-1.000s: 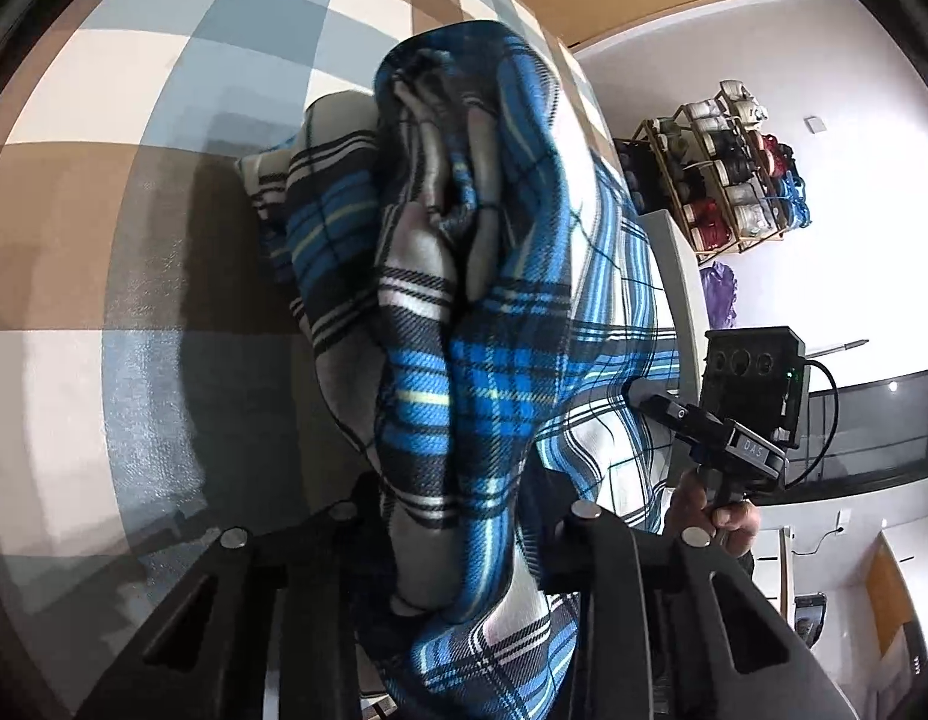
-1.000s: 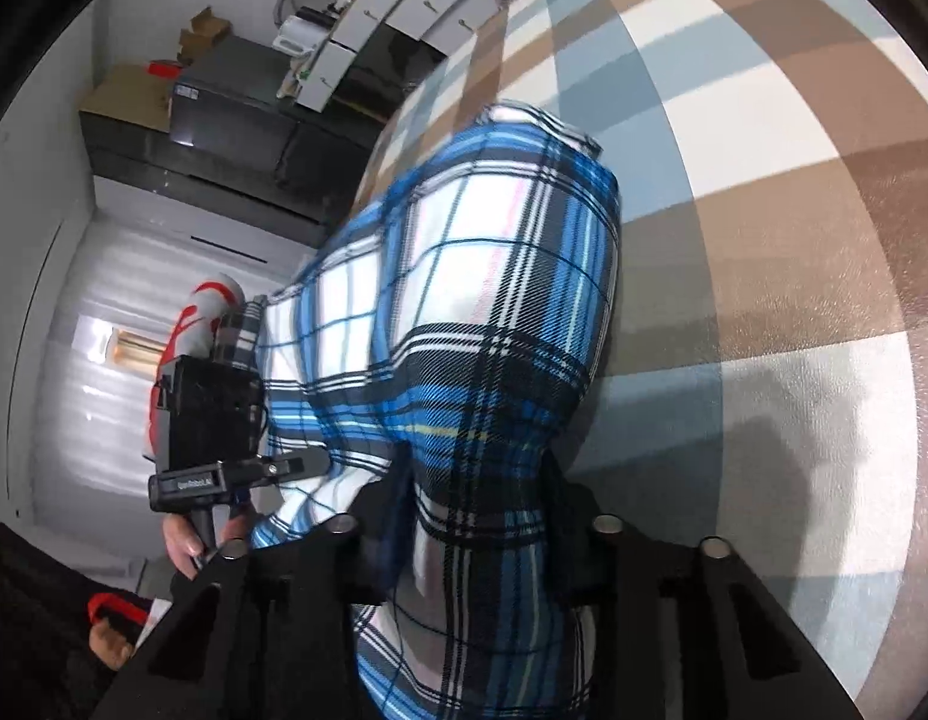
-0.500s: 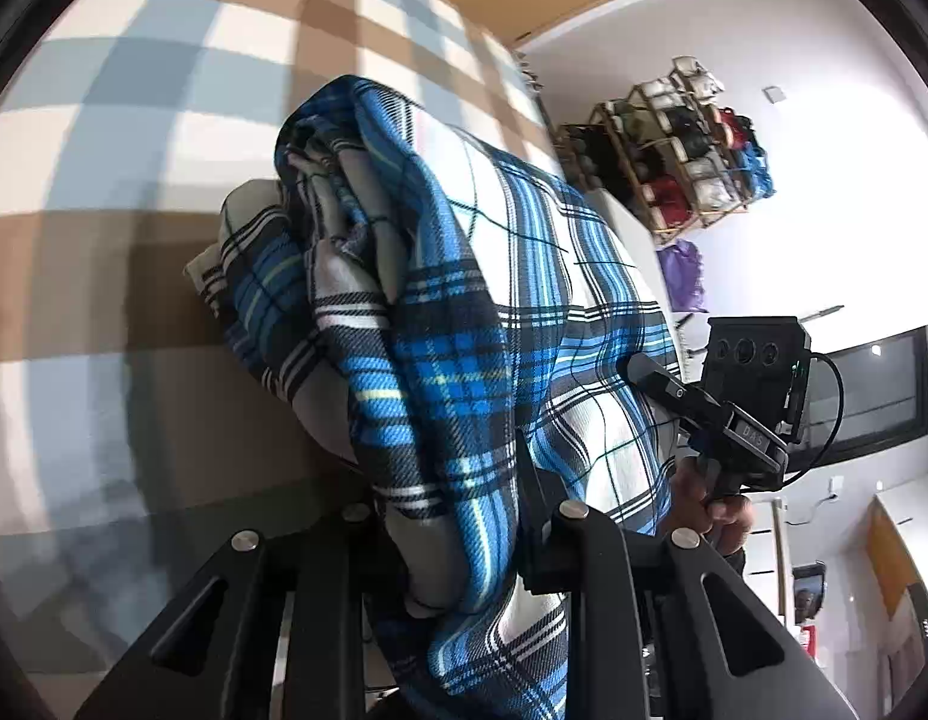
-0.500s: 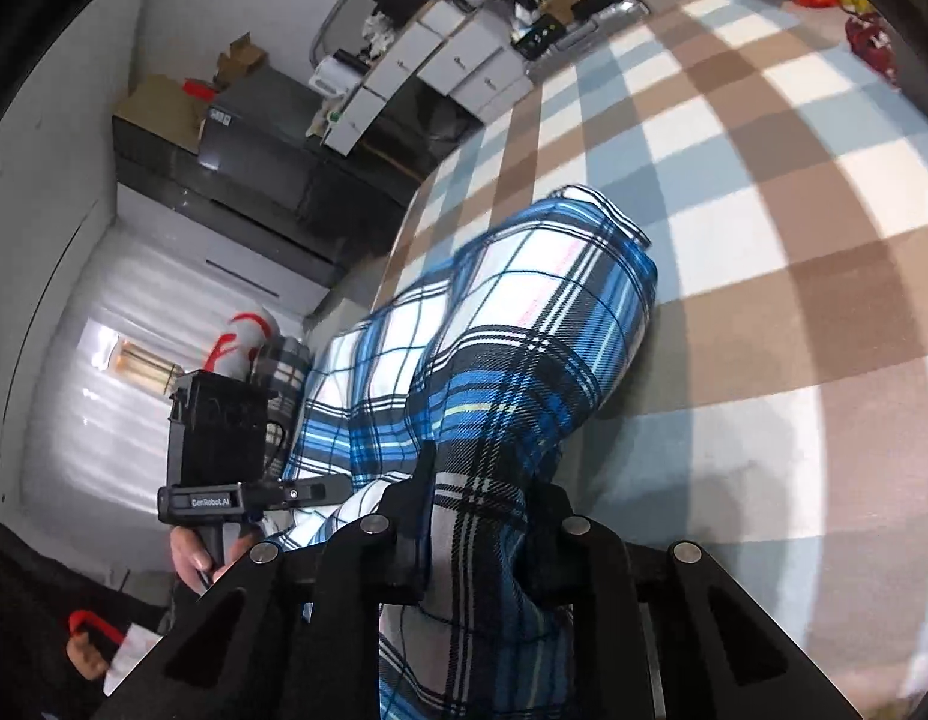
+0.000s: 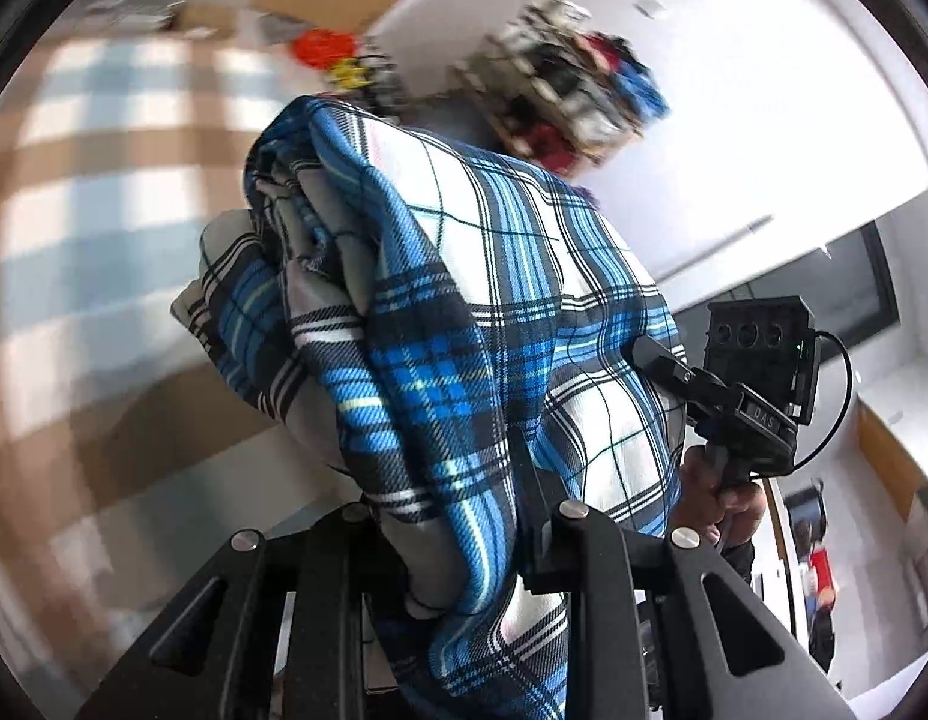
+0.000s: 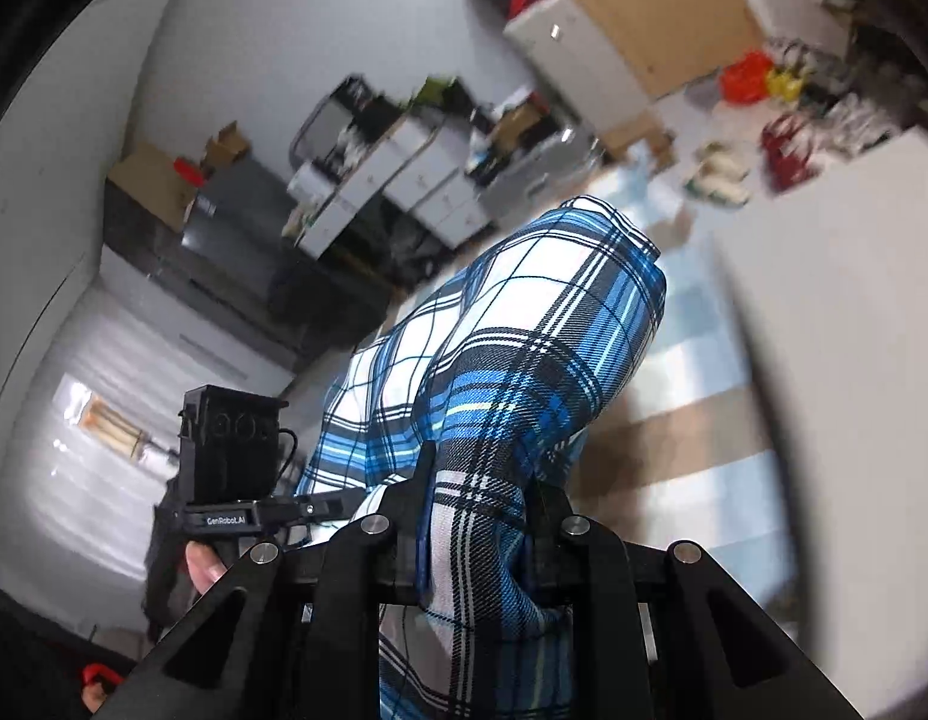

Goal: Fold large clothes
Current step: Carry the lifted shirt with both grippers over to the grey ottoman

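The blue plaid garment [image 5: 464,312] hangs in the air between my two tongs, bunched into thick folds, with its far edge drooping toward the checked brown-and-blue surface [image 5: 74,228] below. My left tongs [image 5: 458,534] pinch one gathered edge of it; grey inner layers spill out on their left side. My right tongs [image 6: 476,516] clamp another edge, their jaws having just narrowed onto the cloth, and the fabric rises from them in a taut ridge. In the left wrist view my right hand [image 5: 719,492] shows just beside the hanging cloth. The checked surface lies open under the garment. Beyond it stand a blurred rack of shoes [image 5: 572,96] and white drawer units [image 6: 404,174], well apart from the cloth.
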Demonstrator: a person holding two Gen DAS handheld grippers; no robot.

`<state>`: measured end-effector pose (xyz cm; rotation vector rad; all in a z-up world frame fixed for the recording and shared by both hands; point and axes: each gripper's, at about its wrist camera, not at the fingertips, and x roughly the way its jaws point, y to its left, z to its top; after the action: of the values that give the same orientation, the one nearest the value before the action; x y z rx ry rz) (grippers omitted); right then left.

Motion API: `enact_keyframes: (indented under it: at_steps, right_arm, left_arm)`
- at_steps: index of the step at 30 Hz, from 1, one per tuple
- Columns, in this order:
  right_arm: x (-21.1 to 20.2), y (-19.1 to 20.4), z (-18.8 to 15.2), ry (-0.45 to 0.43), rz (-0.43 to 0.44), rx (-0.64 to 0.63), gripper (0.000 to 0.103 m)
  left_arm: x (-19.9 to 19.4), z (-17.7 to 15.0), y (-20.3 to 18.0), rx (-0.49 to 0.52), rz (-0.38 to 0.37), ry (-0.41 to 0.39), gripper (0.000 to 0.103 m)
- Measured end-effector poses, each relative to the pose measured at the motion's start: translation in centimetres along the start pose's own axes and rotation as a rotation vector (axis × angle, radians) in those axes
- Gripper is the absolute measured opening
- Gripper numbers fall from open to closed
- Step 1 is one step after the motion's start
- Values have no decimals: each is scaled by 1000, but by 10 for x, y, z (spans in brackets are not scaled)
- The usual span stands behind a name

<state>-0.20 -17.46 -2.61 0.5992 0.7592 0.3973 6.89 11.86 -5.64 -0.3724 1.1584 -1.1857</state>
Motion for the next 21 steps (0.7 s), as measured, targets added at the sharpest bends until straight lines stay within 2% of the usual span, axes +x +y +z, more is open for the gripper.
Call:
enact_keyframes:
  at_steps: [5, 8, 12, 15, 17, 18, 19, 20, 21]
  right_arm:
    - [-79, -57, 34, -59, -85, 18, 21]
    - [-106, -104, 51, -87, -138, 52, 21]
    - [-108, -167, 65, -74, -224, 75, 21]
    - [-95, -216, 62, -19, -288, 91, 23]
    - [-82, -246, 56, 39, -354, 116, 29]
    - [-76, -259, 52, 65, -394, 122, 42]
    - [-76, -267, 51, 71, -415, 123, 61]
    - [-79, -274, 49, 67, -433, 143, 71]
    - [-83, -277, 48, 68, -453, 162, 89]
  left_arm:
    - [82, 38, -40, 64, -85, 37, 19]
    - [127, 48, -52, 86, -93, 38, 19]
    - [191, 51, -59, 131, -20, 25, 19]
    - [223, 40, -41, 90, 11, 27, 20]
    - [240, 34, -30, 72, 26, 42, 19]
    - [243, 30, -28, 92, 48, 42, 20]
    - [240, 28, -27, 114, 72, 33, 23]
    - [236, 26, -28, 138, 88, 28, 24]
    - [232, 27, -28, 155, 100, 30, 24]
